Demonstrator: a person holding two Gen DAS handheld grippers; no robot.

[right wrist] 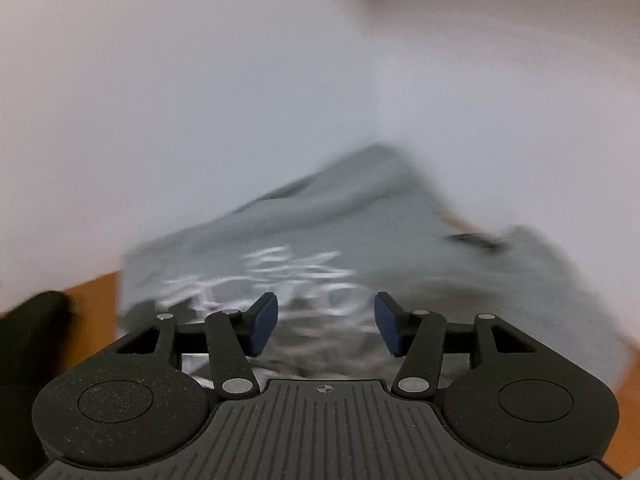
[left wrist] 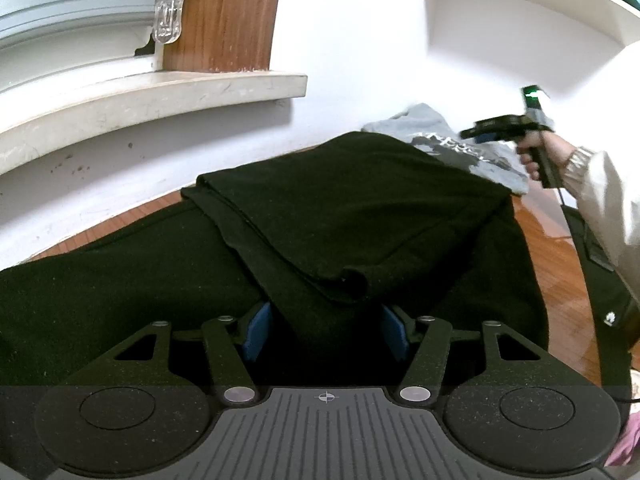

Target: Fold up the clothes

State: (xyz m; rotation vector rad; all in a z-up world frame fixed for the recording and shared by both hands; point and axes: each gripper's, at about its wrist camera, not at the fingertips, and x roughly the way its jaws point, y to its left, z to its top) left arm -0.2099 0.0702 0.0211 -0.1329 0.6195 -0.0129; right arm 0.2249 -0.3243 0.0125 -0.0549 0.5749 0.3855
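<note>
Left gripper (left wrist: pixel 326 330): jaws apart, blue pads either side of a ridge of the black knit garment (left wrist: pixel 340 216). Cloth sits between the pads but I can't see them pressing on it, so reads as open, not clamped. Gripper is low, right over the fabric.

The black garment lies spread on the reddish-brown wooden floor (left wrist: pixel 556 264), with one panel folded over on top; its folded corner ends just ahead of the left pads. It runs from the left edge of the left wrist view across to the right.

Right gripper (right wrist: pixel 326 326): jaws about half apart, nothing between the pads. It hovers over the grey T-shirt with white printed lettering (right wrist: pixel 320 240), print directly under the fingertips. Right wrist view is motion-blurred, so contact can't be judged.

From the left wrist view, the grey T-shirt (left wrist: pixel 452 144) lies crumpled past the far right end of the black garment, touching it, against the white wall (left wrist: pixel 352 60). The person's right hand (left wrist: pixel 540 156) holds the right gripper (left wrist: pixel 468 133) above it, pale sleeve behind.

Upper left: white stone ledge (left wrist: pixel 160 92), wooden panel (left wrist: pixel 224 16) above it.
</note>
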